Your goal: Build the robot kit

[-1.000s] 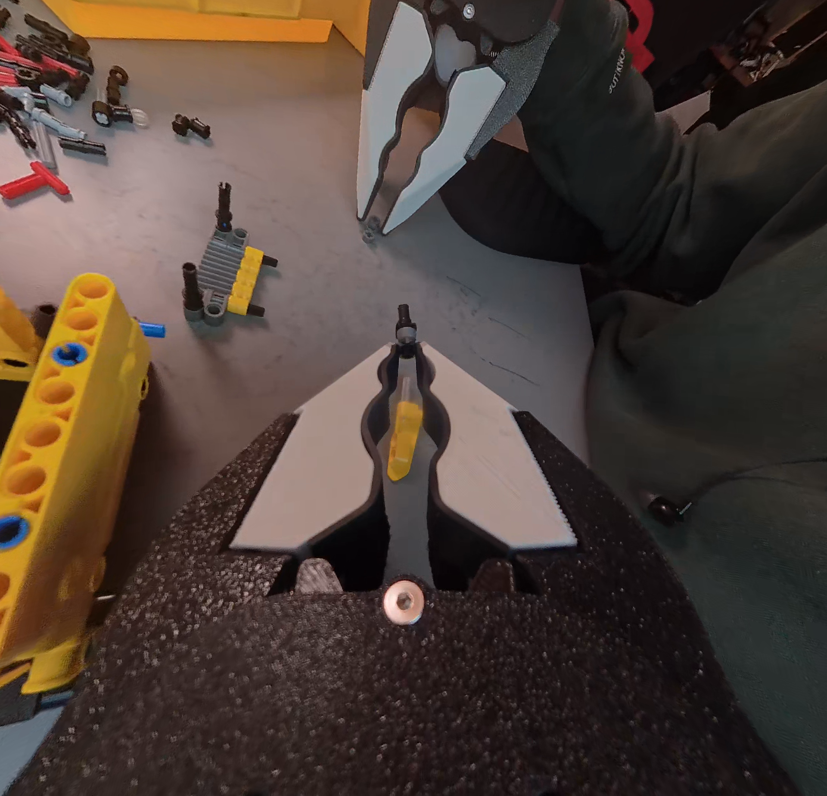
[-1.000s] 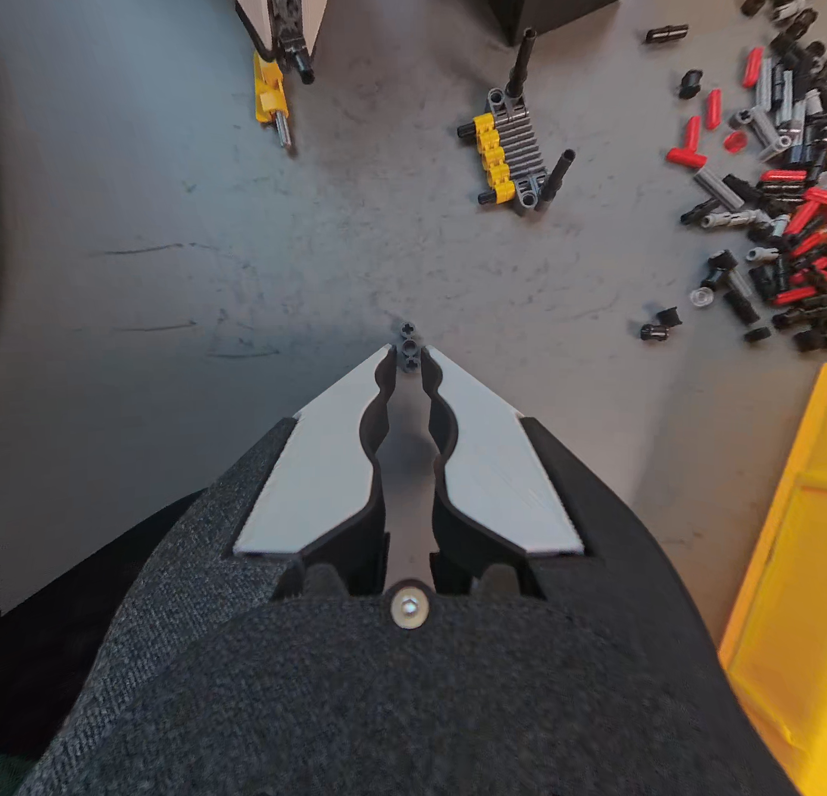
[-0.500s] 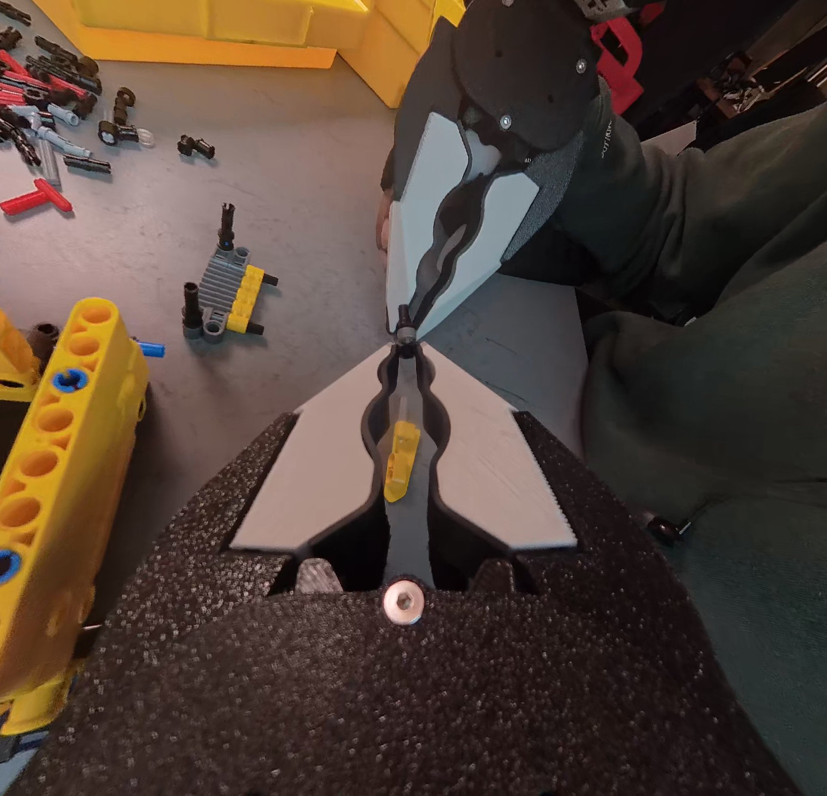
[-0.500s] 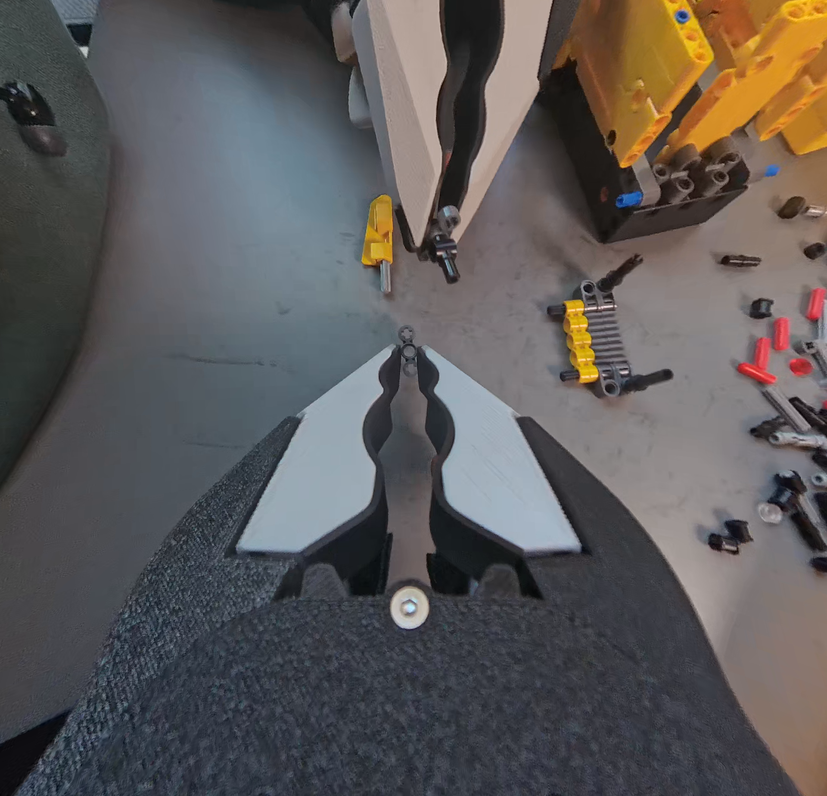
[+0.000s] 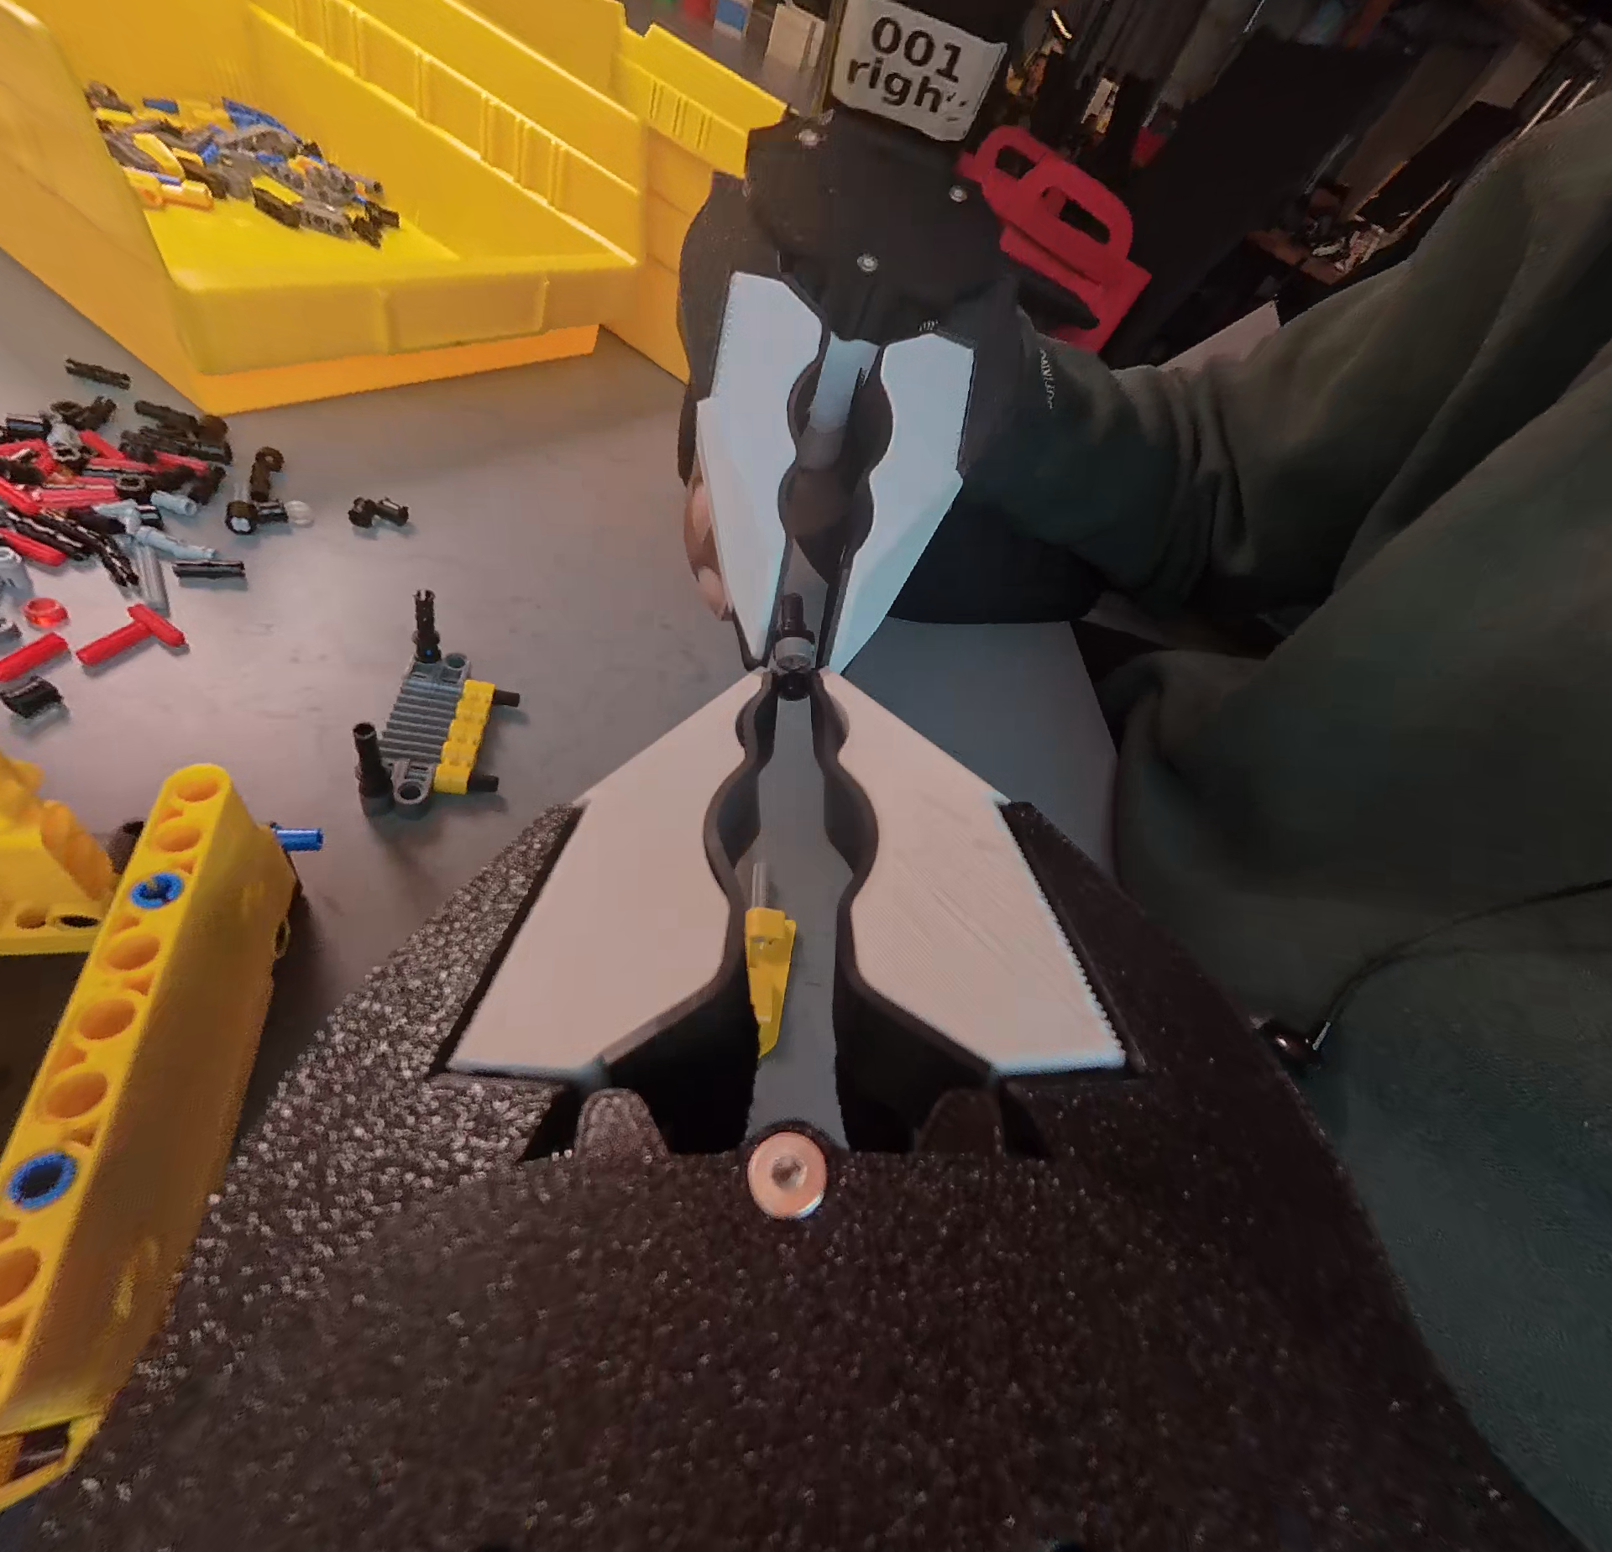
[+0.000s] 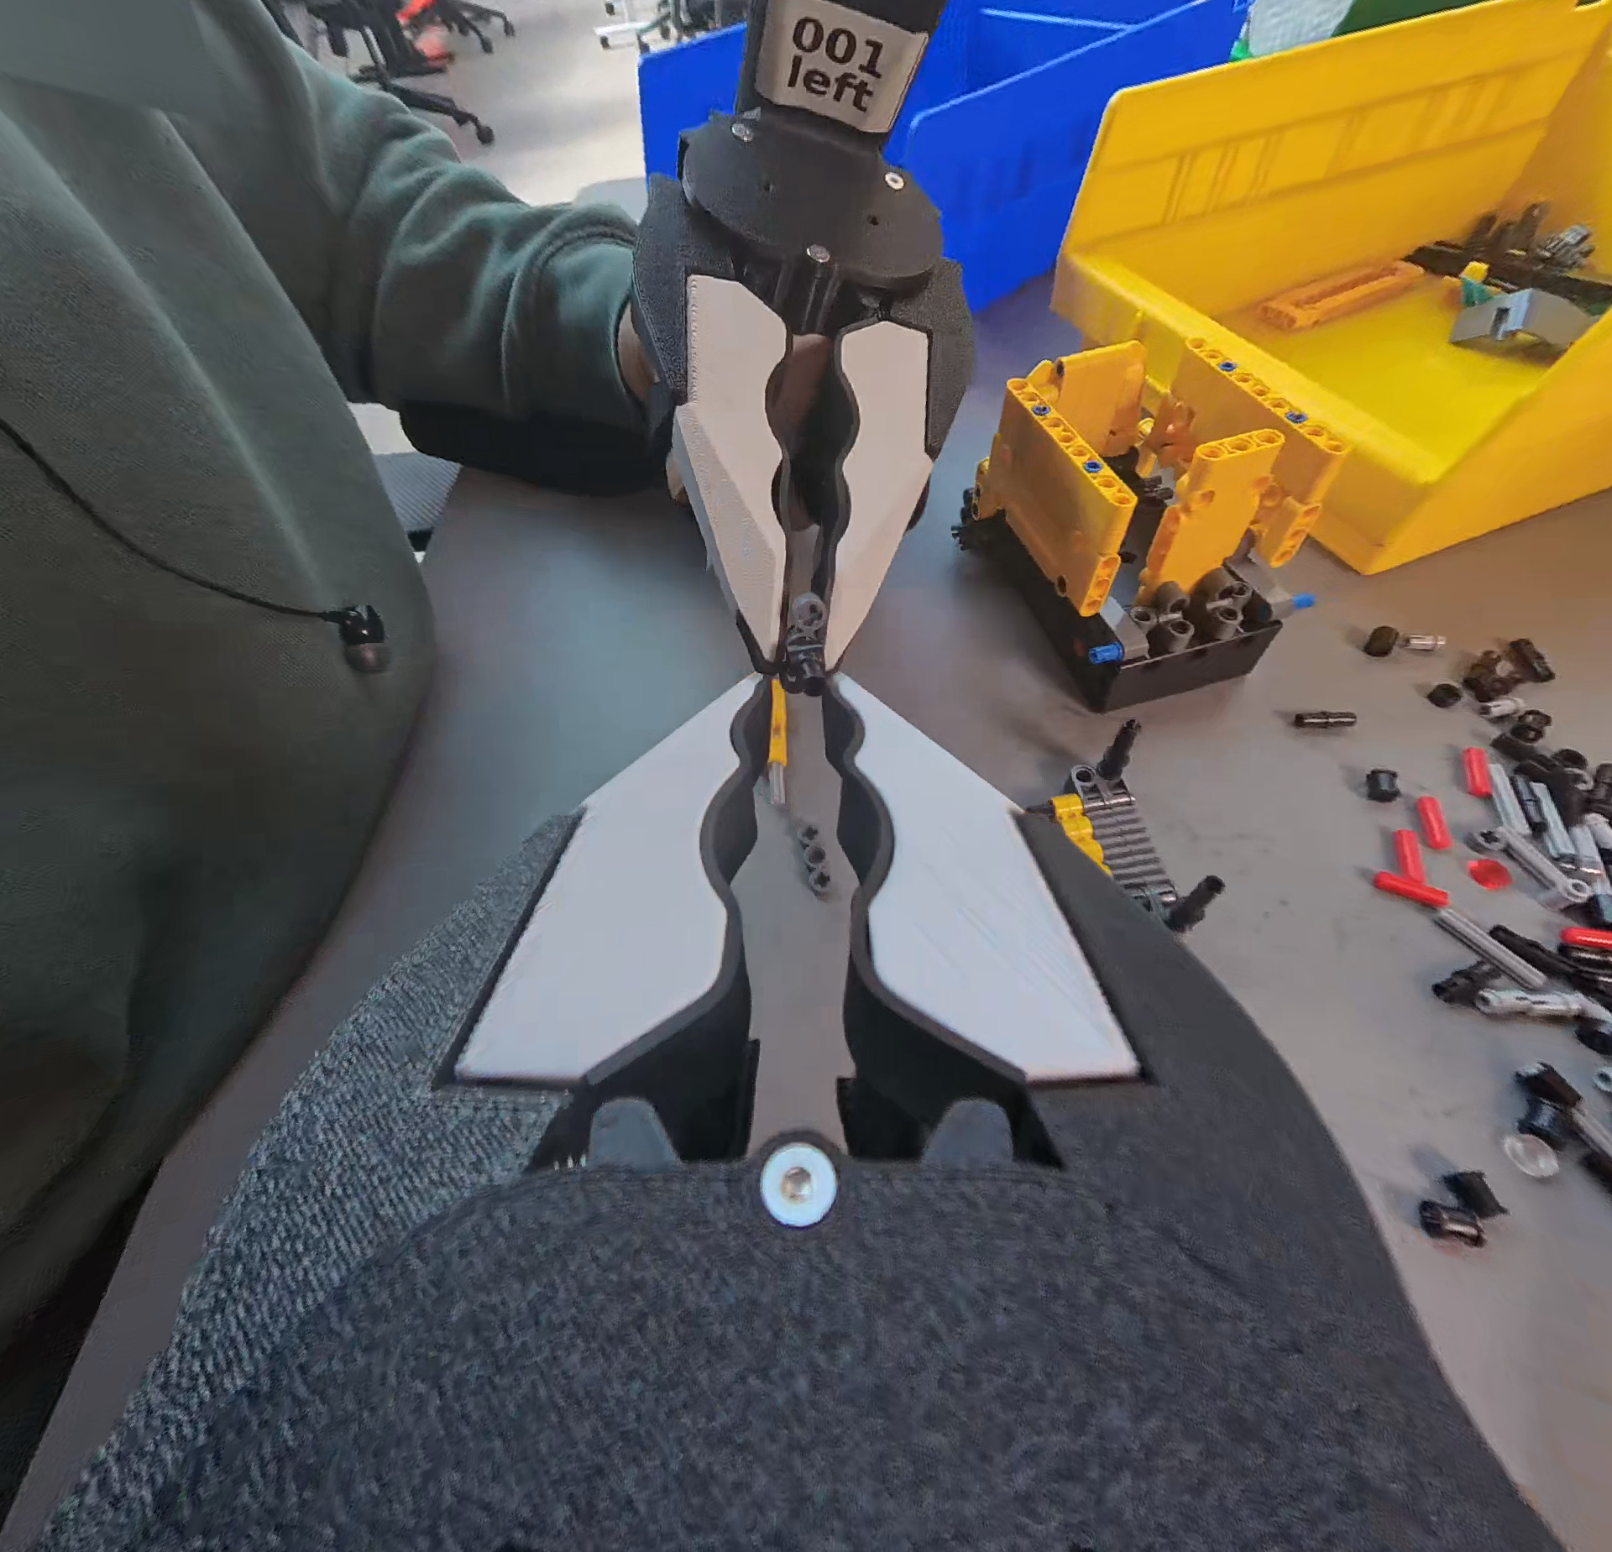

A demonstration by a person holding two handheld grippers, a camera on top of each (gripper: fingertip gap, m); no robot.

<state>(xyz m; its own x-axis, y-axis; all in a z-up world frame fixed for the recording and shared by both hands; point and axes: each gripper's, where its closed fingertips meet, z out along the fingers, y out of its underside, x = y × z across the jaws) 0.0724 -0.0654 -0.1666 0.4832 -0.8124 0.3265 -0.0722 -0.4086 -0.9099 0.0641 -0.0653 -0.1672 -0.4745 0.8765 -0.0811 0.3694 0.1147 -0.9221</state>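
Note:
My left gripper [image 5: 792, 686] is shut on a grey connector [image 6: 809, 614] with a black pin [image 5: 792, 616] sticking out of its tip. My right gripper [image 6: 798, 686] meets it tip to tip above the grey table [image 5: 567, 507], with its narrow jaws around the pin's free end. It also shows in the left wrist view [image 5: 789, 660], and the left gripper shows in the right wrist view [image 6: 798, 651]. A small dark grey piece [image 6: 813, 856] lies loose on the table under the right fingers. A yellow piece on a grey axle [image 5: 768, 943] lies under the left gripper.
A grey ribbed block with yellow pieces [image 5: 432, 725] lies to the left. A yellow and black model [image 6: 1134, 498] stands beyond it. Loose red, black and grey parts [image 5: 96, 481] are scattered. Yellow bins [image 5: 349, 202] and a blue bin [image 6: 1003, 115] stand behind. A green sleeve [image 5: 1308, 464] fills the right. The grippers are tip to tip, or close to it. The small dark grey piece [image 6: 813, 856] is about 7 cm from both grippers' fingertips.
Both grippers rose and tilted up, and the right one came tip to tip with the left. The small grey piece left the right tips and now lies on the table.

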